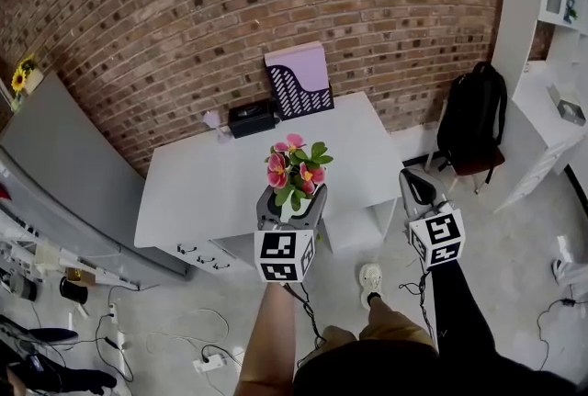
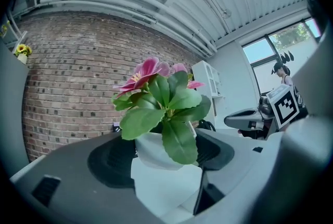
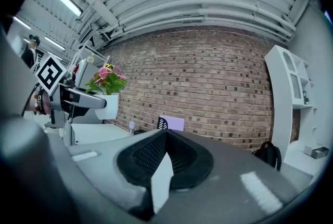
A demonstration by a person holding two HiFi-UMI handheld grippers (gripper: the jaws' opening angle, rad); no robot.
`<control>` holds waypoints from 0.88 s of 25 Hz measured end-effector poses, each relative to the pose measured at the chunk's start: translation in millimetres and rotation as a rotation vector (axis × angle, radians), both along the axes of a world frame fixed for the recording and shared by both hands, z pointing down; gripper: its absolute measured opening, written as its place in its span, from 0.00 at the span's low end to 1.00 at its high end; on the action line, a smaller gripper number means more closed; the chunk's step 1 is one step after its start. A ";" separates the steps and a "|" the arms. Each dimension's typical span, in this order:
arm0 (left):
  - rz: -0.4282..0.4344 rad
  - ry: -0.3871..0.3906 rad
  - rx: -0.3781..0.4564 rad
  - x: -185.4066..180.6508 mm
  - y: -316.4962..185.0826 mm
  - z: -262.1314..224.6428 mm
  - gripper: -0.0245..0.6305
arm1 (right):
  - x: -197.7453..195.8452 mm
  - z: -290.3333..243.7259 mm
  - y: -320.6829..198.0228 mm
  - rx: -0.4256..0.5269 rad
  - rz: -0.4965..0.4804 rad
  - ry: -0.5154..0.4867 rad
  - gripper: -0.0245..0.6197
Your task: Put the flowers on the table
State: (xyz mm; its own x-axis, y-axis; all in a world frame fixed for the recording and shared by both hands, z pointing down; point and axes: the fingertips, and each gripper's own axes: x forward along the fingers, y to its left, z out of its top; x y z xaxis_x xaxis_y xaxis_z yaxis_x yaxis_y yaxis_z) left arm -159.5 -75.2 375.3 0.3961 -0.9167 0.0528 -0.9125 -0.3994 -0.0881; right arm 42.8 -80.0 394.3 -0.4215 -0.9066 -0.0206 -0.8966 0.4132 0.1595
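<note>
Arms: both stretched forward, claws pointing level; left forearm (image 1: 271, 330) bare, right in a dark sleeve (image 1: 459, 307).
Left claw (image 1: 292, 201): pinching the white pot (image 2: 156, 153) by its sides.
Right claw (image 3: 165, 137): tips pressed together, nothing between.
Flowers (image 1: 296, 166): upright in the pot, held in the air at the tabletop's (image 1: 202, 183) near edge.
Count: two claws, one pot, one tabletop, one backpack (image 1: 473, 114), one purple file holder (image 1: 299, 80).

Counted one pot of flowers (image 1: 296, 172); two tools, the left tool (image 1: 292, 199) and the right tool (image 1: 412, 181); one desk (image 1: 202, 183); one purple file holder (image 1: 299, 82) and one black box (image 1: 252, 118) at its far edge; one backpack (image 1: 470, 114).
</note>
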 end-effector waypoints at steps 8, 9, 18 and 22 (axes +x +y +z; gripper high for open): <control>-0.038 0.010 -0.026 10.1 -91.0 7.4 0.56 | 12.7 6.0 -98.3 -0.024 -0.033 -0.004 0.04; -0.043 0.011 -0.030 11.8 -103.6 8.2 0.56 | 13.9 6.5 -111.8 -0.026 -0.040 -0.002 0.04; -0.078 -0.002 -0.061 29.5 -211.3 12.4 0.56 | 27.8 3.8 -233.2 -0.049 -0.082 -0.021 0.04; -0.091 -0.001 -0.077 32.9 -255.0 17.3 0.56 | 31.9 6.6 -276.0 -0.061 -0.094 -0.026 0.04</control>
